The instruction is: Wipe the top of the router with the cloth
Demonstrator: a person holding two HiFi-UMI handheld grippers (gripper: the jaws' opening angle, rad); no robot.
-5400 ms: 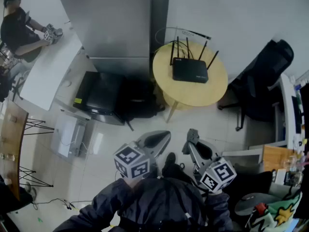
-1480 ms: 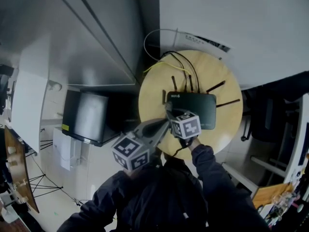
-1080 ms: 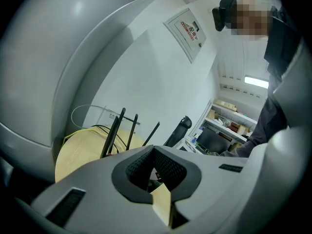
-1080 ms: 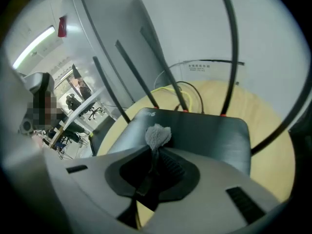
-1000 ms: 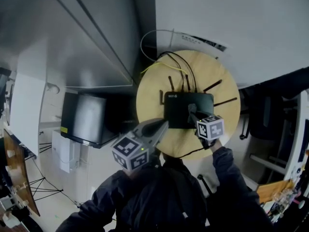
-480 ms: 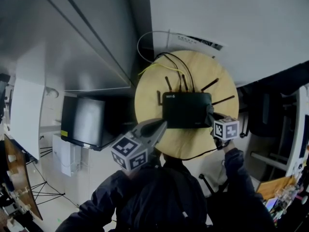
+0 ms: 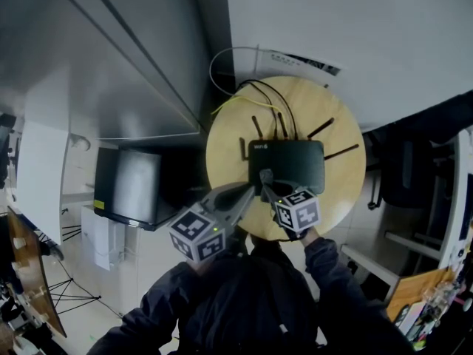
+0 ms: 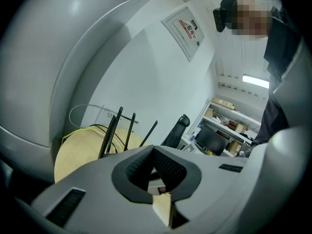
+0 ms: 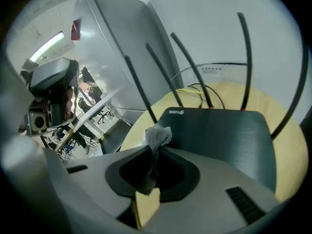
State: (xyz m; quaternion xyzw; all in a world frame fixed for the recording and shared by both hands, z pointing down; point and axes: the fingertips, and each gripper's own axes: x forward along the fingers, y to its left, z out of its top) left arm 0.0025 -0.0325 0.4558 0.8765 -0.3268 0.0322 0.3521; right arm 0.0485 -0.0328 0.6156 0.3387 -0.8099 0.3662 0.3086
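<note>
A black router (image 7: pixel 287 166) with several antennas lies on a round yellow table (image 7: pixel 340 191). My right gripper (image 7: pixel 264 177) is at the router's front left corner, shut on a small grey cloth. In the right gripper view the cloth (image 9: pixel 158 136) sticks up as a tuft from the closed jaws of the right gripper (image 9: pixel 155 151), at the near left edge of the router (image 9: pixel 219 135). My left gripper (image 7: pixel 247 191) hovers over the table's front left edge, beside the router. In the left gripper view the left gripper (image 8: pixel 152 148) has its jaws together with nothing held.
Yellow and black cables (image 7: pixel 247 98) run off the table's back toward the white wall. A grey cabinet (image 7: pixel 133 65) stands to the left, with a dark box (image 7: pixel 133 187) on the floor below it. A black office chair (image 8: pixel 178 128) is to the right of the table.
Over the last seconds the right gripper swept with the cloth from the router's left end to its right end. It is now back at the front left corner. The left gripper stayed put.
</note>
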